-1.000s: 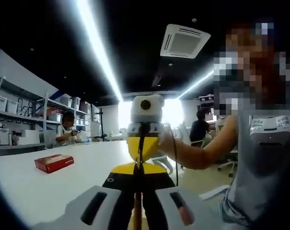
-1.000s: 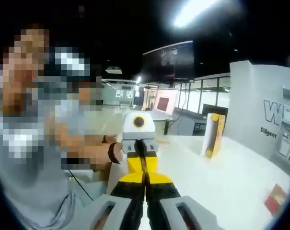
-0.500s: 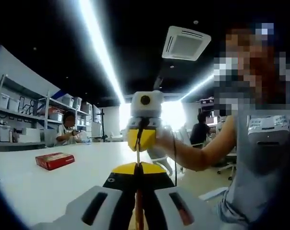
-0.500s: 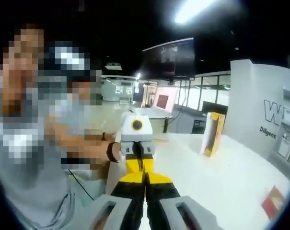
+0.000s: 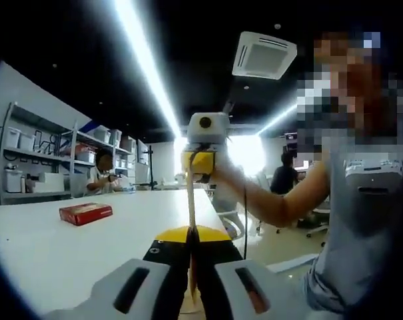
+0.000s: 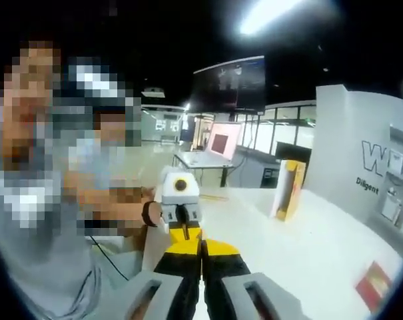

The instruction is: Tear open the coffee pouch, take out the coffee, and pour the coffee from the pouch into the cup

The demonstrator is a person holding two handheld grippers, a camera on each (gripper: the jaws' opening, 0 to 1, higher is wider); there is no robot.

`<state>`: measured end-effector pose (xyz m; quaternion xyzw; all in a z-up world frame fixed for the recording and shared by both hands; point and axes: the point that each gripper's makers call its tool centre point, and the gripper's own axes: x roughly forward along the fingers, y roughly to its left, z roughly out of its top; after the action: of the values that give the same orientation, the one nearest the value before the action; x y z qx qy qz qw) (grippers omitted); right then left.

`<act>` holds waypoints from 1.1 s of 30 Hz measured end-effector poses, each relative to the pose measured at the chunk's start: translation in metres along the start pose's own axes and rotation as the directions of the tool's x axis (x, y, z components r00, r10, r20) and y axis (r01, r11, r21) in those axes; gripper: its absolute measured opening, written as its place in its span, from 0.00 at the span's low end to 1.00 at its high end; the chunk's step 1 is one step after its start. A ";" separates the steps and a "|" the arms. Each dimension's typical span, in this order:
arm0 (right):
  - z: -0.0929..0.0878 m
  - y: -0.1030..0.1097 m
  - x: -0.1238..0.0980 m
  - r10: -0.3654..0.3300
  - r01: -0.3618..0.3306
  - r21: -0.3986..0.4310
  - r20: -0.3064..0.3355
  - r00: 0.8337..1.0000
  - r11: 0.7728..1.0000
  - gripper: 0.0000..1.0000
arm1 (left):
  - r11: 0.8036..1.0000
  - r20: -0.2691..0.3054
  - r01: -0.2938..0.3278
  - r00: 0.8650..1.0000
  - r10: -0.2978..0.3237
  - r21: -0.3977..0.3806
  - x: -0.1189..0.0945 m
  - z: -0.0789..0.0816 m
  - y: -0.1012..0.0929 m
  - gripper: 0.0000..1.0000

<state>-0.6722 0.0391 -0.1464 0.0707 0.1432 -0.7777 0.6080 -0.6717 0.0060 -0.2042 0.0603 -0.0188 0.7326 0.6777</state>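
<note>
In the left gripper view the left gripper (image 5: 191,267) has its jaws pressed together on the yellow-and-black coffee pouch (image 5: 187,235), whose body fills the gap between them at the bottom of the view. From the pouch a thin pale strip (image 5: 191,220) runs straight up to the right gripper (image 5: 201,172), which faces the camera and is clamped on the strip's yellow upper end. In the right gripper view the right gripper (image 6: 201,270) is likewise closed on yellow-and-black pouch material, and just beyond it the left gripper (image 6: 181,220) pinches another yellow piece, the two pieces sitting close together; whether they touch cannot be told. Both grippers are held above the edge of a white counter (image 5: 68,247). Left of the pouch, on the counter, lies a flat red box (image 5: 85,213). Right of the pouch, a person in a grey sleeveless top (image 5: 361,220) holds both grippers, a forearm (image 5: 268,203) reaching to the right one. In the right gripper view a tall yellow-and-white carton (image 6: 286,189) stands on the counter well beyond the pouch, and a red packet (image 6: 369,287) lies at the counter's near right edge.
</note>
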 end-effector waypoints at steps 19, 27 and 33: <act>-0.009 0.001 0.009 0.027 -0.028 -0.012 -0.070 0.997 1.000 0.01 | 0.999 -0.081 0.054 0.995 -0.054 -0.006 0.024 0.015 -0.002 0.17; -0.009 0.008 0.019 0.057 -0.062 -0.033 -0.148 0.987 0.998 0.01 | 0.995 -0.170 0.094 0.982 -0.087 0.032 0.048 0.032 -0.001 0.11; -0.004 0.008 0.017 0.051 -0.056 -0.025 -0.163 0.985 0.998 0.00 | 0.995 -0.132 0.099 0.987 -0.096 0.023 0.047 0.031 -0.001 0.05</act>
<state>-0.6691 0.0226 -0.1563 0.1288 0.2019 -0.7505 0.6159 -0.6724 0.0493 -0.1677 0.0231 0.0394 0.7011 0.7116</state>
